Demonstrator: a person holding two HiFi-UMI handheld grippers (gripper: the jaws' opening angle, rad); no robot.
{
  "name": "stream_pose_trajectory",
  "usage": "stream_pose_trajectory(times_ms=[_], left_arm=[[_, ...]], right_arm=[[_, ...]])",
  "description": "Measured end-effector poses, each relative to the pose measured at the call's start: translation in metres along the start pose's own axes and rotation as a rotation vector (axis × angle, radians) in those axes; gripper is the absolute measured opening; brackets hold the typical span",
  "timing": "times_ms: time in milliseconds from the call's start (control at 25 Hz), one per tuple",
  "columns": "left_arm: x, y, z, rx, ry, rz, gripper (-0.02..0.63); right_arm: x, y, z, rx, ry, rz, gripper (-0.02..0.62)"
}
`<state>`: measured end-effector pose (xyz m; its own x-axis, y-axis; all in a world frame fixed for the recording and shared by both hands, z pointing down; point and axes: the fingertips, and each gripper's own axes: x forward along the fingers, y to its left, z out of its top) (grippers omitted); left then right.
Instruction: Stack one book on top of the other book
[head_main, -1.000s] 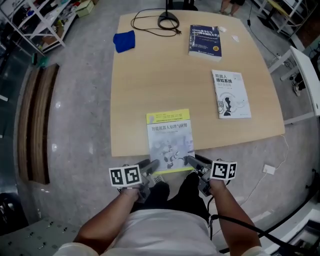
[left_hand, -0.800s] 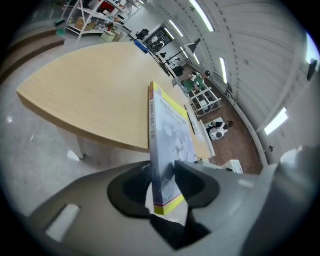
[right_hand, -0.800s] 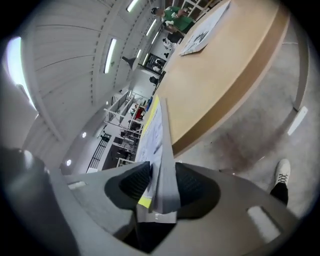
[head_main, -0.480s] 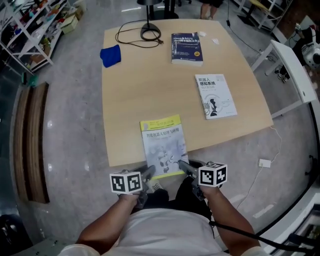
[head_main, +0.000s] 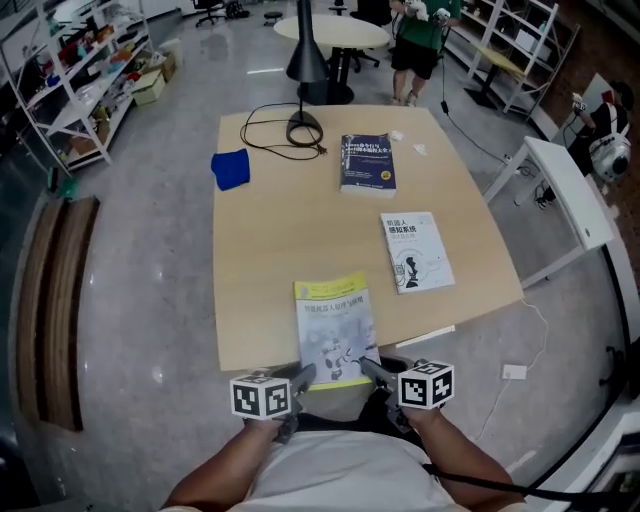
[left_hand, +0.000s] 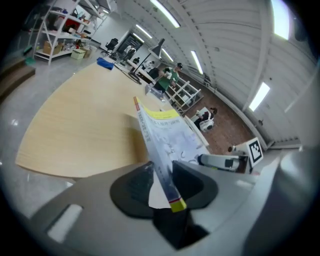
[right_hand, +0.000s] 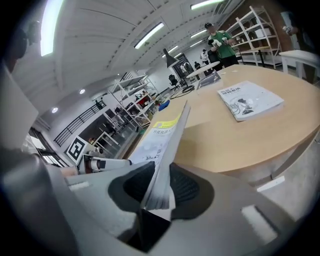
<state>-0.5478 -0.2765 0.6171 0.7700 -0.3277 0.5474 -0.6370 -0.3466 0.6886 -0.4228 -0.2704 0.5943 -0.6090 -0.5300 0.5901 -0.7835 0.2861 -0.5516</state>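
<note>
Both my left gripper (head_main: 305, 374), jaws easing open, and right gripper (head_main: 368, 367) pinch the yellow book (head_main: 335, 320); the white book (head_main: 417, 252) lies beyond it, seemingly rightward.

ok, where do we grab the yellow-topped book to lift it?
Take the yellow-topped book by its near short edge, one corner per side, coming from the person's side. It is thin and flat, and only that edge sticks out past the table, so jaws can likely close above and below it there.

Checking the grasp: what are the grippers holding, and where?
The yellow-topped book, by its near edge: left gripper at the spine corner, jaws opening slightly on it; right gripper at the page-side corner.
</note>
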Motion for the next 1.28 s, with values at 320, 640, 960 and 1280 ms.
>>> stream_pose_trajectory(times_ms=[320, 640, 960, 1280], left_arm=[[0.032, -0.027, 0.039, 0.038, -0.094, 0.03, 0.133], [0.138, -0.085, 0.085, 0.046, -0.141, 0.019, 0.135], [0.231, -0.129, 0.118, 0.058, -0.105, 0.018, 0.135], [0.271, -0.119, 0.142, 0.056, -0.045, 0.052, 0.135]], right_arm=[[-0.017, -0.03, 0.054, -0.076, -0.024, 0.042, 0.097], [-0.062, -0.133, 0.119, -0.124, -0.03, 0.043, 0.097], [-0.099, -0.224, 0.16, -0.09, -0.062, 0.018, 0.097], [-0.083, -0.265, 0.181, -0.048, -0.073, 0.005, 0.097]])
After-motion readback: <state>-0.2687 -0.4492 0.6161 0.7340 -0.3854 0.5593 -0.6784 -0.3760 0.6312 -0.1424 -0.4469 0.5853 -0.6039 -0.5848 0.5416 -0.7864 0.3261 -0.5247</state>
